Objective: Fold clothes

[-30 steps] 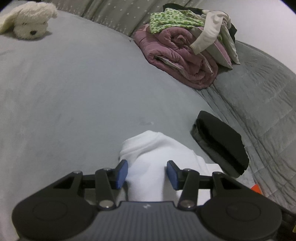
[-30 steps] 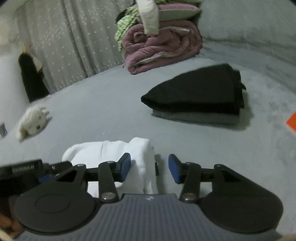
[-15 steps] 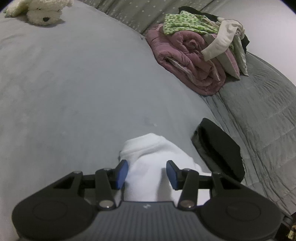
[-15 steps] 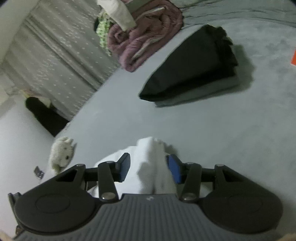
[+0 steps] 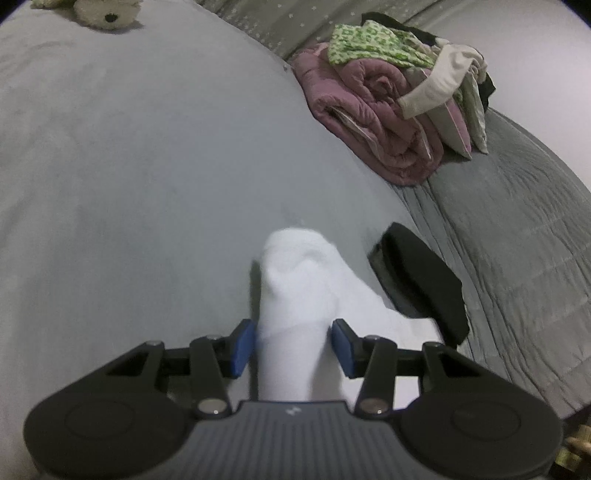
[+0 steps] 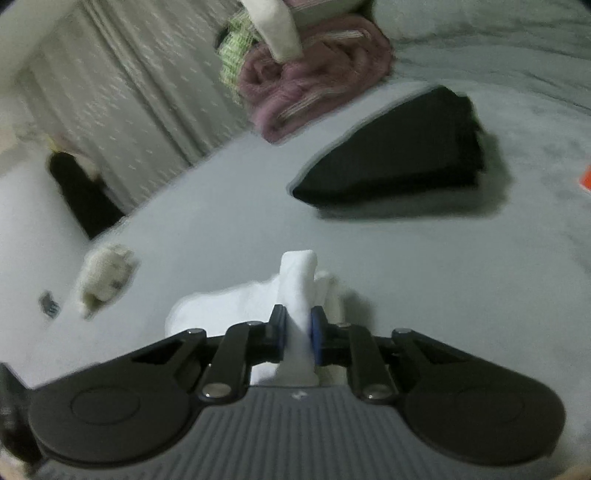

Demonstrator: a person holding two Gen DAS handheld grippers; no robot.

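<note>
A white garment (image 5: 299, 280) lies bunched on the grey bed (image 5: 129, 166). My left gripper (image 5: 293, 350) stands open astride it: a thick fold runs between the blue pads and fills most of the gap. In the right wrist view my right gripper (image 6: 298, 332) is closing its jaws on a thin upright fold of the same white garment (image 6: 295, 273), and the pads press on the cloth from both sides. The rest of the garment trails under both grippers, out of sight.
A folded black stack (image 5: 424, 280) (image 6: 399, 158) lies just right of the white garment. Farther back sits a pink quilt with loose clothes piled on it (image 5: 373, 122) (image 6: 317, 85). A plush toy (image 5: 103, 9) (image 6: 103, 273) lies at the far left. A grey quilt (image 5: 517, 229) covers the right side.
My right gripper has shut on a fold of the white garment, which stood loose between open fingers before. Both views have rolled a little. The left gripper's fingers keep the same gap.
</note>
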